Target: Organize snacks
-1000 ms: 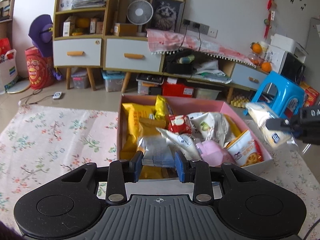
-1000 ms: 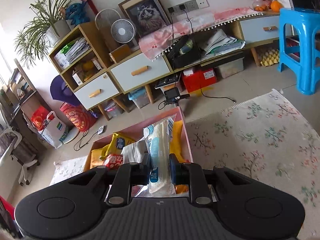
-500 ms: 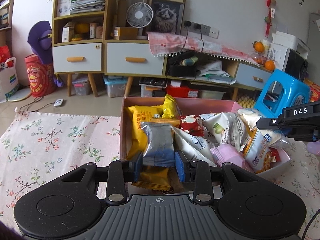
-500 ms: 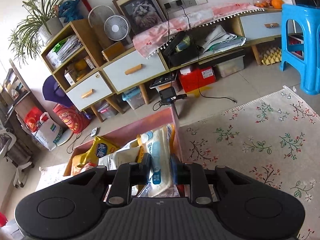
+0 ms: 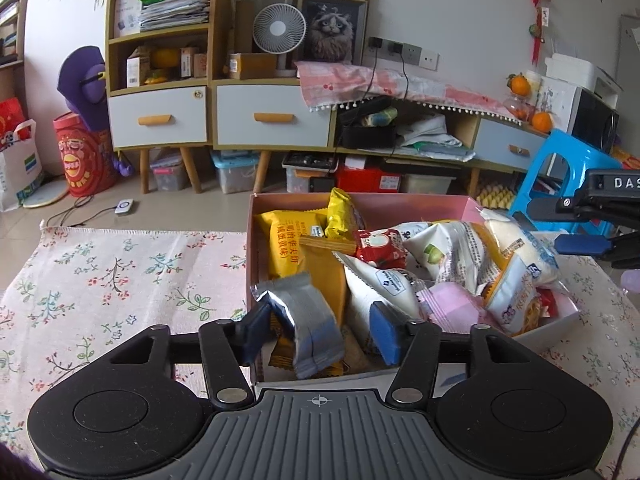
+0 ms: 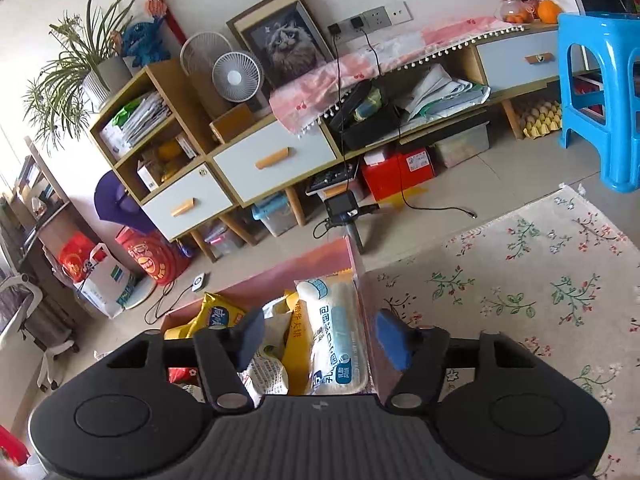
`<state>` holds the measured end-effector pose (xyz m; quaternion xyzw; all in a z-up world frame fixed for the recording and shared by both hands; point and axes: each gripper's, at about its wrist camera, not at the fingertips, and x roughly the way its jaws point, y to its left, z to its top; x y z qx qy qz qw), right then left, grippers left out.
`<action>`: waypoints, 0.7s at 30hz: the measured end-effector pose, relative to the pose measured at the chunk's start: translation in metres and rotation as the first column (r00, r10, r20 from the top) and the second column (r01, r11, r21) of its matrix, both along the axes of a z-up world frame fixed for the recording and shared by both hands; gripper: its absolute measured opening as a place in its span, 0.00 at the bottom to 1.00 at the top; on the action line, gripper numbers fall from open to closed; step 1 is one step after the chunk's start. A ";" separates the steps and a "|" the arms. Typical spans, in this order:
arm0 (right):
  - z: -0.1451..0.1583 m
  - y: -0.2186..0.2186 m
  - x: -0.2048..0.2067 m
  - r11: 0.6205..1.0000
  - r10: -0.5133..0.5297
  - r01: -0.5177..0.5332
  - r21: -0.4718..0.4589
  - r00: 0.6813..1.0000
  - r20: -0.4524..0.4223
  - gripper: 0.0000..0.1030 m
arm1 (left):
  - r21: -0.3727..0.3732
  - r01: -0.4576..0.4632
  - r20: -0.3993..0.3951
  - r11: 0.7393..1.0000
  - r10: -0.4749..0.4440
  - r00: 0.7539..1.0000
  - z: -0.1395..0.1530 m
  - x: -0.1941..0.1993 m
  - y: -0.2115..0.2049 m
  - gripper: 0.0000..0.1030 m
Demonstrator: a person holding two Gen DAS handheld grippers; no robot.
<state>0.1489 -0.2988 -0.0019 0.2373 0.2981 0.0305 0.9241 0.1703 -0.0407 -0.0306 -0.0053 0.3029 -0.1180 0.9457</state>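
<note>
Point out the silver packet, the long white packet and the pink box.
silver packet (image 5: 310, 320): left wrist view, middle of its foil face.
long white packet (image 6: 335, 338): right wrist view, centre of its printed front.
pink box (image 5: 400, 205): left wrist view, inside of its far wall.

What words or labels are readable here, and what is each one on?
"DAS": white letters on the black body of the right gripper, as seen from the left wrist view.
Yellow snack packet: a red strip of Chinese characters, too small to read.
White and blue packet: blue Chinese print, too blurred.
Other wrappers: print too small.

Glossy foil packet (image 5: 306, 320); matt cardboard box (image 5: 400, 202).
</note>
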 end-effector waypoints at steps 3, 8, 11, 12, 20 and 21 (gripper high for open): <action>0.008 -0.003 -0.006 1.000 -0.012 0.012 -0.013 1.000 -0.004 0.60 | 0.001 0.005 -0.011 1.000 -0.005 1.000 0.007 -0.005 0.001 0.60; 0.021 -0.001 -0.023 0.997 -0.018 0.017 -0.072 1.000 -0.015 0.70 | 0.010 -0.009 -0.025 1.000 0.009 1.000 0.019 -0.021 0.007 0.78; 0.026 0.005 -0.038 0.992 -0.011 0.008 -0.123 1.000 -0.025 0.76 | 0.008 -0.021 -0.046 1.000 0.021 0.999 0.024 -0.032 0.013 0.85; 0.027 0.007 -0.042 0.990 -0.008 0.003 -0.139 0.999 -0.032 0.76 | 0.010 -0.028 -0.050 1.000 0.028 0.998 0.026 -0.037 0.015 0.86; 0.032 0.028 -0.083 0.974 0.006 -0.025 -0.227 0.996 -0.086 0.86 | 0.040 -0.066 -0.106 0.997 0.070 0.992 0.034 -0.076 0.028 0.95; 0.032 0.032 -0.088 0.972 0.009 -0.030 -0.235 0.996 -0.092 0.86 | 0.038 -0.074 -0.118 0.996 0.078 0.990 0.035 -0.080 0.030 0.95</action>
